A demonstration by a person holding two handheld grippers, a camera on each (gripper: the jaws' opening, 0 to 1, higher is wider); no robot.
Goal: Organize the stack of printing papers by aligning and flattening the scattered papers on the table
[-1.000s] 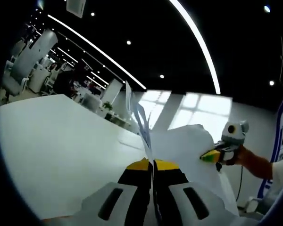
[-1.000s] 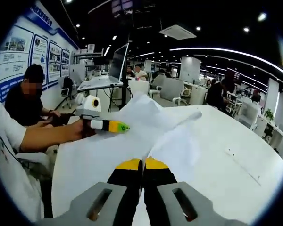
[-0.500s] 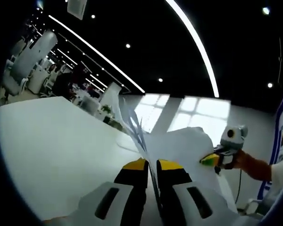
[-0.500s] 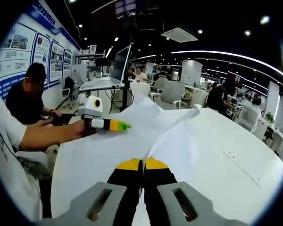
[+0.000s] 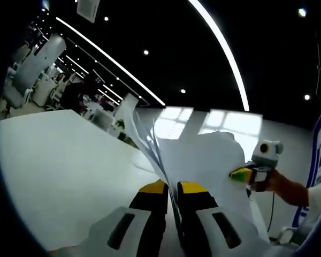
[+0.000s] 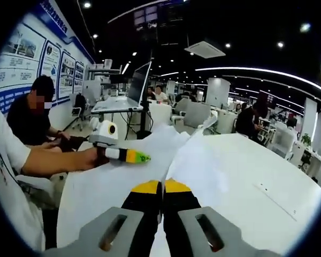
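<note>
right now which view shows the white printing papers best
The right gripper view: the white printing papers spread wide over the white table, with the right gripper shut on their near edge. The left gripper view shows them edge-on, fanned sheets rising between the left gripper jaws.

This was a big open office. Long strips of light and small round lamps ran across a dark ceiling. Rows of white office chairs and desks stood far back in the room. A laptop sat open on a raised stand. A person in dark clothes sat by a wall with blue and white posters. People sat at desks farther off. A big white surface was in front.
</note>
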